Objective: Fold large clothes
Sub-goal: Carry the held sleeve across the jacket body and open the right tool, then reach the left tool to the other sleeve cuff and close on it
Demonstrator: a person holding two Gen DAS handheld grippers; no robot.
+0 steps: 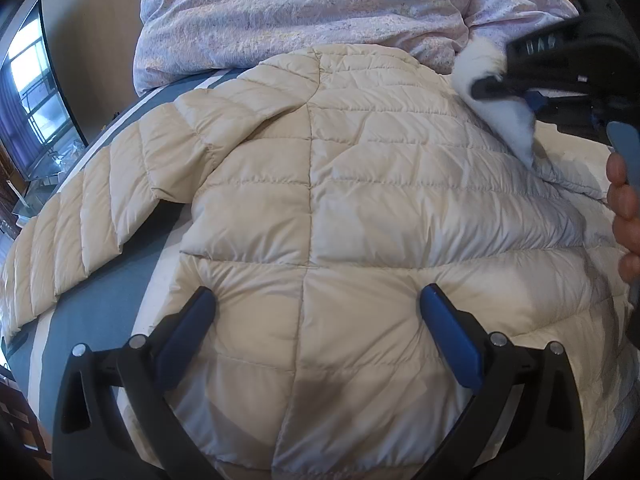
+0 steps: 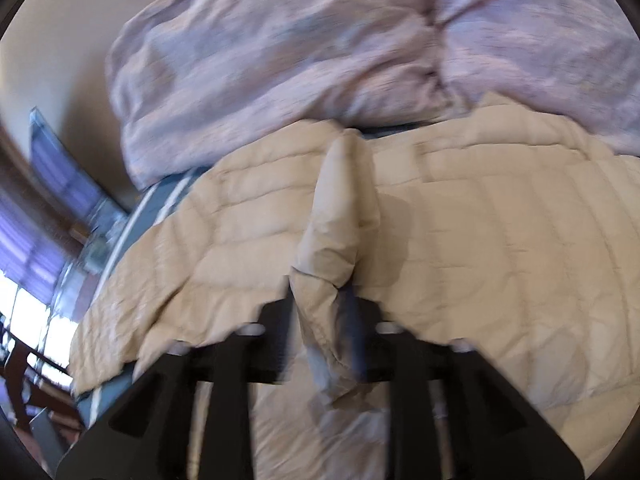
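Observation:
A beige quilted puffer jacket [image 1: 320, 200] lies spread flat on the bed, with one sleeve [image 1: 80, 216] stretched out to the left. My left gripper [image 1: 318, 300] stands open, its blue-padded fingers [image 1: 448, 328] resting wide apart on the jacket's lower part with nothing pinched between them. At the right edge of the jacket, my right gripper [image 1: 488, 80] is closed on a bright piece of the fabric [image 1: 504, 120]. The right wrist view is blurred. There a bunched fold of the jacket [image 2: 340, 208] rises from between the fingers of the right gripper [image 2: 324, 292] over the jacket [image 2: 480, 240].
A crumpled lilac duvet [image 1: 280, 12] [image 2: 280, 60] lies heaped just behind the jacket. Blue-and-white striped bedding [image 1: 100, 312] shows at the left. A dark screen [image 1: 28, 92] stands off the bed's left side. A person's hand [image 1: 624, 200] is at the right edge.

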